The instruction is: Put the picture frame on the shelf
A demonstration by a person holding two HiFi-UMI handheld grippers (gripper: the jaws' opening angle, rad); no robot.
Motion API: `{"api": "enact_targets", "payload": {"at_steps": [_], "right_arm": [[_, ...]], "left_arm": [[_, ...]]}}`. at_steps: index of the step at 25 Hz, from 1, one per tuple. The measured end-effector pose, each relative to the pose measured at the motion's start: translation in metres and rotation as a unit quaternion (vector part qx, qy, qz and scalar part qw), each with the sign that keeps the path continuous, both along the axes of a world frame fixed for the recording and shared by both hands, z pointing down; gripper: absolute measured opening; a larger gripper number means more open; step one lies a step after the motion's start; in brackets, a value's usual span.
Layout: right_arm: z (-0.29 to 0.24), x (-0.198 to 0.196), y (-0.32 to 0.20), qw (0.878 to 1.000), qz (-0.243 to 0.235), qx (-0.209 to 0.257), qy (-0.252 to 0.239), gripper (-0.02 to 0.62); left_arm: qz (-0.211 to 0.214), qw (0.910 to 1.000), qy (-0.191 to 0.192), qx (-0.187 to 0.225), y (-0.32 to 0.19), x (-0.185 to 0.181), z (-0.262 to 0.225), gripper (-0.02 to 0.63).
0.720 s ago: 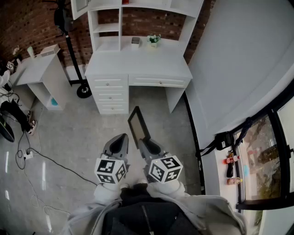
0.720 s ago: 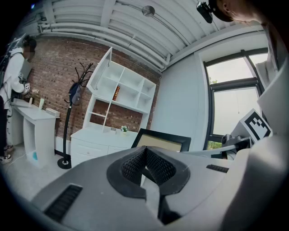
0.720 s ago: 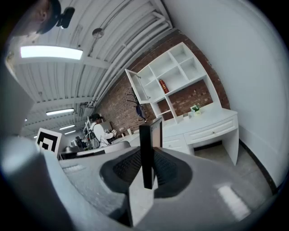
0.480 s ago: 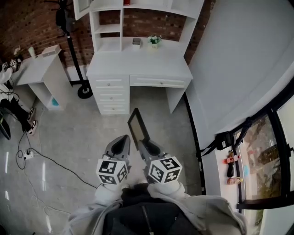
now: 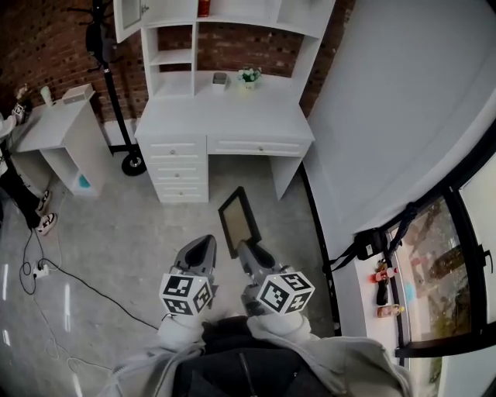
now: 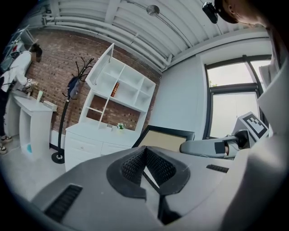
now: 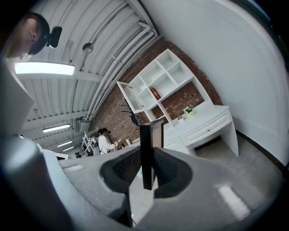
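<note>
Down at the bottom centre of the head view, grey sleeves (image 5: pixel 310 349) lead into both tools. The right hand-held gripper (image 5: pixel 246 250) is clamped on the picture frame (image 5: pixel 239 220). Its own view shows the frame's dark edge standing upright between the two ribbed pads. It's pinched at its lower end, with the rest rising clear above the jaws.

Just beside it, to the left in the picture, sits the left hand-held gripper (image 5: pixel 203 245). Its jaws are together at the tips, with nothing in them. In the left gripper view the frame shows just past those tips and a touch to the right, apart from them, dark border round a pale panel.

So the frame is up in the air at the centre of the head view, over the grey floor (image 5: pixel 132 225) and tilted with its pale face showing. It's well short of the furniture ahead.

Further up the picture comes the white table (image 5: pixel 225 116) with its drawers. A little potted plant (image 5: pixel 248 75) and a small grey box (image 5: pixel 220 78) sit near its back edge. The shelf (image 5: pixel 174 56) rises from the table's rear against the brick wall (image 5: pixel 46 39), with a red item (image 5: pixel 203 8) in an upper compartment. At the upper left are a side table (image 5: pixel 58 116) and a black stand (image 5: pixel 108 70).
</note>
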State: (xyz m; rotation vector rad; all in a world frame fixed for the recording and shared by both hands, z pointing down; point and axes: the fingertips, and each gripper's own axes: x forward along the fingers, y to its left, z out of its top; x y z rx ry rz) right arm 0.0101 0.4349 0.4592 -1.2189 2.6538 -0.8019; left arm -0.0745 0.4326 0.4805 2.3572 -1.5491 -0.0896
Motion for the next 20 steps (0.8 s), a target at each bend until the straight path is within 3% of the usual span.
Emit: {"api": "enact_targets", "payload": {"at_steps": [11,20], "right_arm": [[-0.011,0.071,-0.045,0.998,0.022,-0.010,-0.065,0.069],[-0.004,0.085,-0.057,0.996,0.027,-0.022,-0.076,0.069]], "left_arm": [[0.031,0.9993,0.020,0.006,-0.048,0.068,-0.001,0.004],[0.047,0.9987,0.016,0.012,-0.067,0.088,0.001,0.003]]}}
